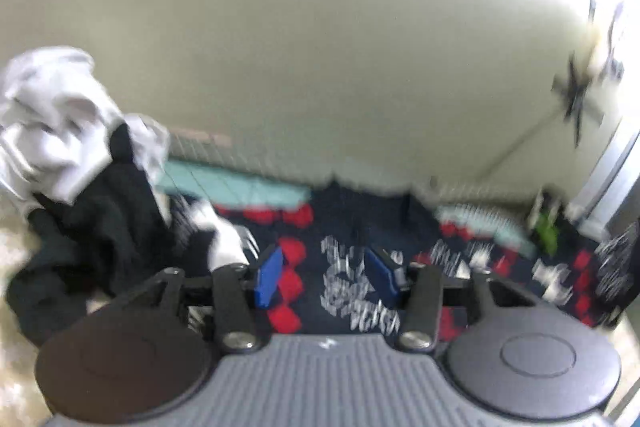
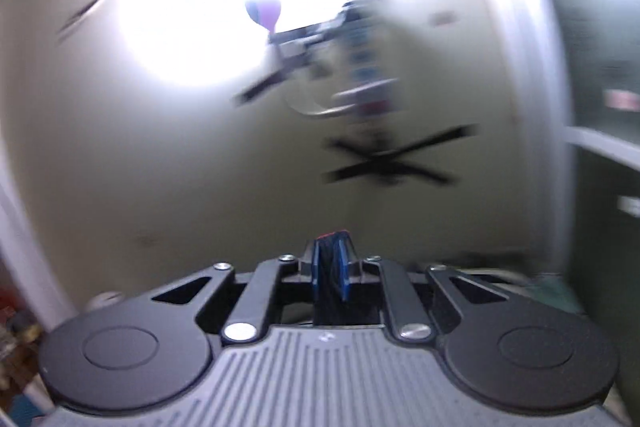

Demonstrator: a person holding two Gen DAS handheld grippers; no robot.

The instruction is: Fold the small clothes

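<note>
In the left wrist view my left gripper [image 1: 327, 277] is open and empty, its blue pads apart above a dark navy garment [image 1: 352, 267] with red and white patterns that is spread in front of it. A pile of white [image 1: 56, 115] and black clothes [image 1: 92, 227] lies to the left. In the right wrist view my right gripper [image 2: 331, 269] points up toward the wall and ceiling. Its blue pads are shut on a thin fold of dark cloth with a red edge [image 2: 330, 259]. The rest of that cloth is hidden below the gripper.
A teal strip [image 1: 236, 183] runs behind the patterned garment. A green object [image 1: 548, 227] sits at the right. A pale wall fills the background. A ceiling fan [image 2: 392, 157], a bright light and a shelf unit [image 2: 600, 107] show in the right wrist view. Both views are blurred.
</note>
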